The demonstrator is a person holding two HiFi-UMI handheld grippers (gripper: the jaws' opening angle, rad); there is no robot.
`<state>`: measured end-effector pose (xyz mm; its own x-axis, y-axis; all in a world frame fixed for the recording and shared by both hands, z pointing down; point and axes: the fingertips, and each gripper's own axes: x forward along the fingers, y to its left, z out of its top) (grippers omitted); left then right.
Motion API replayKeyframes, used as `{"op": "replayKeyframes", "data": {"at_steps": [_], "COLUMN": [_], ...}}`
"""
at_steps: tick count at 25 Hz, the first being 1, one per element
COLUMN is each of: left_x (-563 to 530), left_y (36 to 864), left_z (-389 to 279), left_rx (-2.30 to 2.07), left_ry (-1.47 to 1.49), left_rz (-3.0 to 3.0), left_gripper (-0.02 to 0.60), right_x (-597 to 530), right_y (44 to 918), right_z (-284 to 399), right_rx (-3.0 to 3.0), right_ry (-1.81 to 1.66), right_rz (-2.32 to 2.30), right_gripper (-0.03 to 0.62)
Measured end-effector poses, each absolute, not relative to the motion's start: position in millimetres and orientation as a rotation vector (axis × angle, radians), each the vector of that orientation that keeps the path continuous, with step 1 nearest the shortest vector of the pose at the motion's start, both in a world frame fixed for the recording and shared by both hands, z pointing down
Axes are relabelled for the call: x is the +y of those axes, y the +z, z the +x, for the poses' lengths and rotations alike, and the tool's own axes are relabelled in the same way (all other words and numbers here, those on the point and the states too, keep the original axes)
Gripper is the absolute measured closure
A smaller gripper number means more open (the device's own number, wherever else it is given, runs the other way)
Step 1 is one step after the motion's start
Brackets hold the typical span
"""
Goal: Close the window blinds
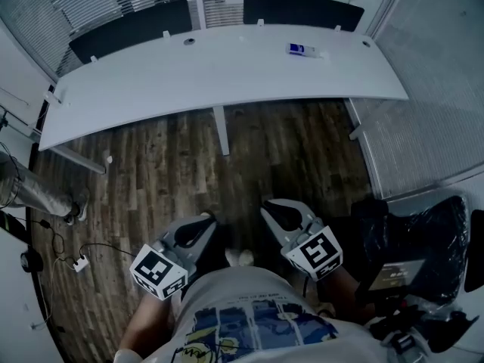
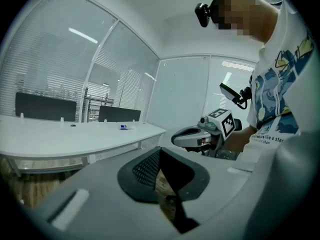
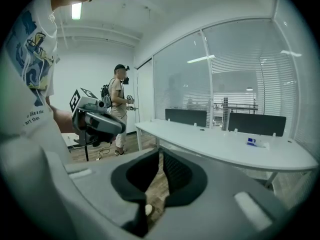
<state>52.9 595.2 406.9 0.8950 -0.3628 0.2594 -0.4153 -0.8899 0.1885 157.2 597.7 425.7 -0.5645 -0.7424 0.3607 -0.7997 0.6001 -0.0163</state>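
white T-shirt (image 2: 281, 115) print, partly readable, "like a"

Office with a long white curved desk (image 1: 227, 74) on a dark wood-plank floor (image 1: 174, 165).
The desk lies ahead of both pairs of jaws, well apart; a small blue-and-white object (image 1: 302, 50) rests on it, ahead and right of the right jaws. A white power strip (image 1: 79, 262) lies on the floor left of the left jaws, a glossy black bundle (image 1: 412, 240) right of the right jaws. A standing person (image 3: 119, 109) is well off, left of the right jaws.

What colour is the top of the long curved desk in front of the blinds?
The desk top is white; the head view shows it best.
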Motion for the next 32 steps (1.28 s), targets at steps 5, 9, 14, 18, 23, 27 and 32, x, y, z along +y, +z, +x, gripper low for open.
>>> {"op": "replayKeyframes", "data": {"at_steps": [5,9,14,18,23,27,32], "left_x": [550.8,500.6,442.0,401.1,361.7,334.8,282.0], "left_y": [408.1,398.2,390.6,391.1,396.3,393.7,389.7], "left_z": [58.4,54.4,39.5,19.0,1.7,6.6,35.1], "left_rx": [-0.554,-0.543,-0.539,-0.556,-0.563,-0.572,-0.610], "left_ry": [0.303,0.283,0.266,0.284,0.295,0.283,0.279], "left_rz": [2.849,2.868,2.899,2.906,2.886,2.879,2.892], "left_gripper": [0.575,0.575,0.575,0.577,0.577,0.576,0.577], "right_x": [556.2,508.9,444.0,394.0,351.7,322.6,264.6], "right_y": [426.2,417.7,403.4,404.7,408.2,406.7,411.6], "right_z": [162.7,159.5,141.8,121.7,103.1,109.2,138.1], "right_rx": [-2.485,-2.472,-2.491,-2.509,-2.517,-2.513,-2.519], "right_ry": [0.221,0.206,0.179,0.181,0.212,0.203,0.202], "right_rz": [1.283,1.316,1.348,1.339,1.322,1.317,1.288], "right_gripper": [0.576,0.576,0.576,0.576,0.576,0.576,0.576]}}
